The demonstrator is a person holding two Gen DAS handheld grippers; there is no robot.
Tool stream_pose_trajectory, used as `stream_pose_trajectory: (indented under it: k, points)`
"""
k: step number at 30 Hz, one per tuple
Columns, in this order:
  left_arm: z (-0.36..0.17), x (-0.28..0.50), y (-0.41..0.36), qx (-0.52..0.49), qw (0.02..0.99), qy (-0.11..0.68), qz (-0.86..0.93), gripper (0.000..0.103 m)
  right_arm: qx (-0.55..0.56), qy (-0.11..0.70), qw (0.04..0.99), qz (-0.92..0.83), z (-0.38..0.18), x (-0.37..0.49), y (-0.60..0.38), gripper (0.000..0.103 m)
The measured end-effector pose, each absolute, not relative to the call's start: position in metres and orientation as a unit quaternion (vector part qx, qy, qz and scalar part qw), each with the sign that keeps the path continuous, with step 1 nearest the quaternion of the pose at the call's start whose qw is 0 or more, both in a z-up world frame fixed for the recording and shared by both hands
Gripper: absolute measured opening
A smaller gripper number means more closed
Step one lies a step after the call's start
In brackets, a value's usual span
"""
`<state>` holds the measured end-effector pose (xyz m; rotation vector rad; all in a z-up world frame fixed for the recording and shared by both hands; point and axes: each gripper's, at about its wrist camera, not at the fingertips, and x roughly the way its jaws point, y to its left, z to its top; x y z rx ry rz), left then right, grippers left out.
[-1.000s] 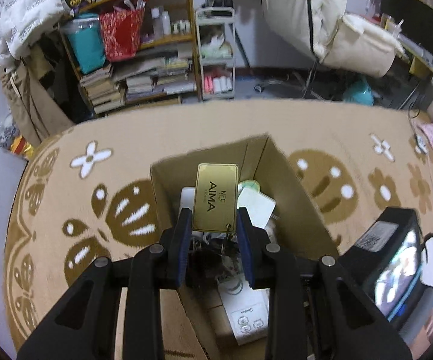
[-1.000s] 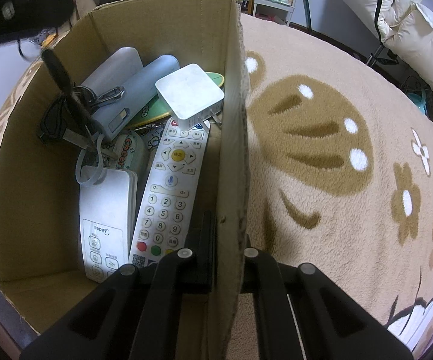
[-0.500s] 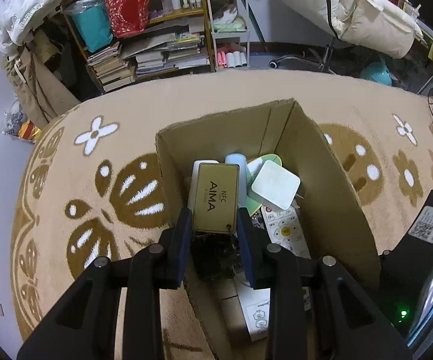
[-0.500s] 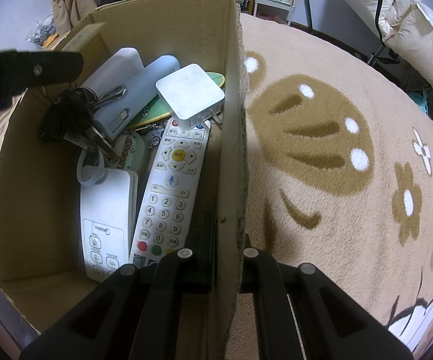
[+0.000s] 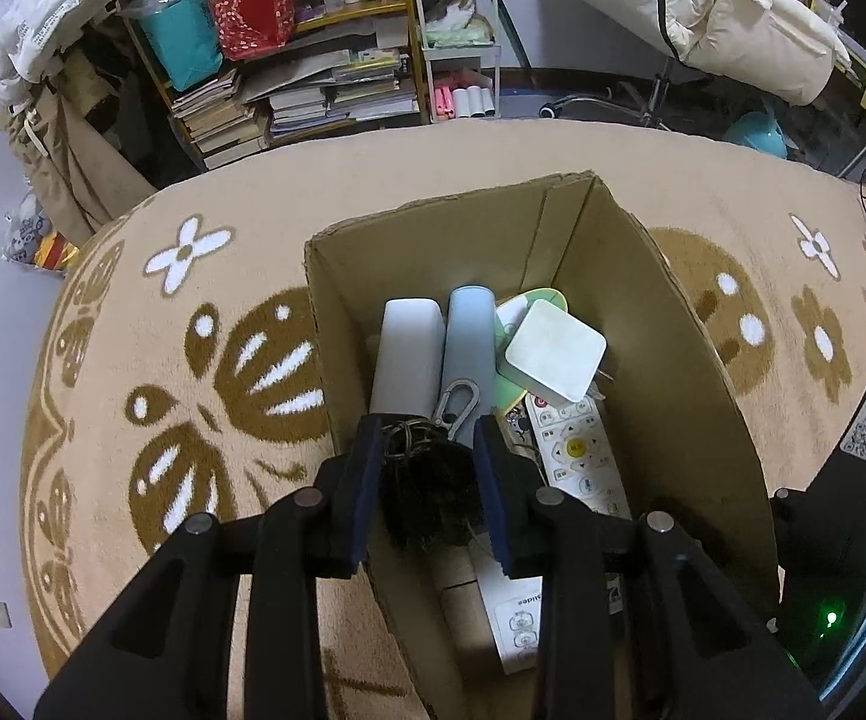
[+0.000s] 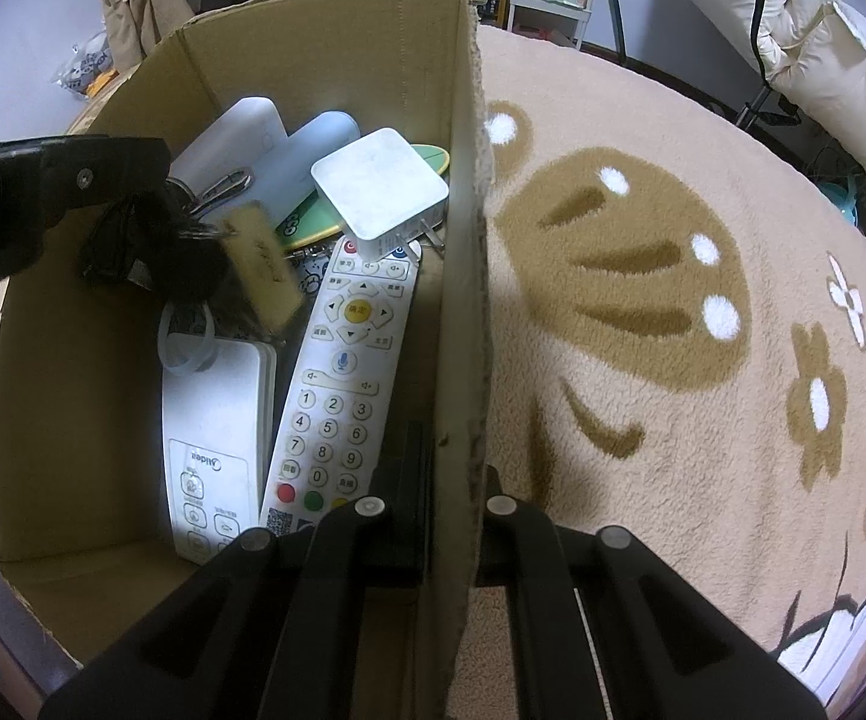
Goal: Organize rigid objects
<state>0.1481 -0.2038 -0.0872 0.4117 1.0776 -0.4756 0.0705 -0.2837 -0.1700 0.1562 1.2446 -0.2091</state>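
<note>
Cardboard box (image 5: 661, 324) sits on flower-patterned beige carpet (image 5: 205, 324) before cluttered bookshelf (image 5: 289, 78).

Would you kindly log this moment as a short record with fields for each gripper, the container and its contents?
left gripper: open, jaws either side of the key bunch, over the box
right gripper: shut on the cardboard box wall
key bunch: black fur pom, gold tag, carabiner; blurred
box contents: long white remote, Midea remote, white square adapter, two pale cases
box stands on: tan patterned rug
</note>
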Motion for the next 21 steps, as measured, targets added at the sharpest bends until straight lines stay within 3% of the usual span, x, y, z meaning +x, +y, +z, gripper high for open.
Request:
stream_pose_trajectory:
  k: [4, 6, 15, 17, 20, 21]
  points:
    - [-0.085, 0.143, -0.205, 0.194, 0.809, 0.502, -0.236, 0.042, 0.075, 0.581, 0.804, -0.097, -0.169, 0.071, -0.285, 0.007]
    - [-0.082, 0.136, -0.207, 0.199, 0.809, 0.497, -0.242, 0.054, 0.078, 0.581, 0.804, -0.097, -0.168, 0.071, -0.286, 0.007]
    - [-0.058, 0.123, -0.196, 0.19, 0.826, 0.482, -0.223, 0.086, 0.097, 0.562, 0.816, -0.088, -0.154, 0.066, -0.29, 0.007]
    - [-0.051, 0.123, -0.188, 0.182, 0.833, 0.477, -0.212, 0.089, 0.096, 0.557, 0.82, -0.088, -0.149, 0.064, -0.29, 0.007]
    - [-0.04, 0.12, -0.174, 0.174, 0.843, 0.468, -0.198, 0.095, 0.099, 0.548, 0.827, -0.083, -0.14, 0.058, -0.289, 0.014]
    - [-0.036, 0.118, -0.17, 0.17, 0.848, 0.462, -0.195, 0.098, 0.099, 0.544, 0.83, -0.081, -0.136, 0.056, -0.288, 0.022]
